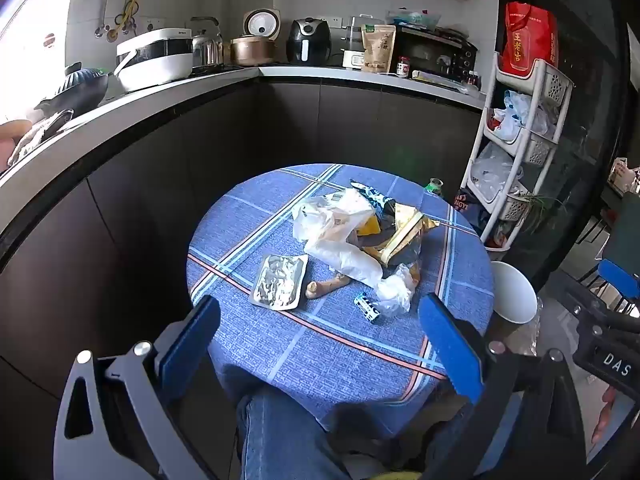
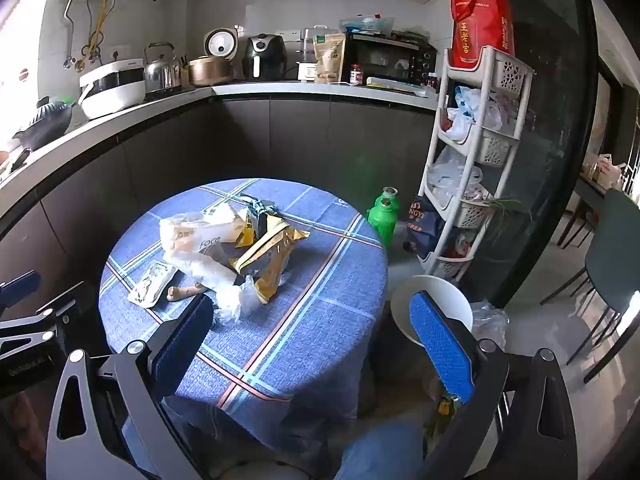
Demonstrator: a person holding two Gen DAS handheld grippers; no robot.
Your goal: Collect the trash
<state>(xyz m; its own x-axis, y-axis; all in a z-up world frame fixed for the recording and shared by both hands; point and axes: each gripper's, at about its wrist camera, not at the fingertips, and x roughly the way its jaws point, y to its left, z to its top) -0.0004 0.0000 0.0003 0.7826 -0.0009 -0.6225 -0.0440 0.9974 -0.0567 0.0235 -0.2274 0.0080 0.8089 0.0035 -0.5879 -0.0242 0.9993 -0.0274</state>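
Both the left gripper and right gripper have their jaws spread wide, holding nothing, hovering over the blue checked worktop. The trash pile sits mid-worktop, foil tray beside it, white bin just off the edge.

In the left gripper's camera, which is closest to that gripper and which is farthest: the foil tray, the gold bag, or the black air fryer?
From the left gripper:
1. The foil tray, on the near left part of the table, just beyond the fingertips.
2. The gold bag, farther back in the trash pile, to the right.
3. The black air fryer, far off on the counter against the back wall.
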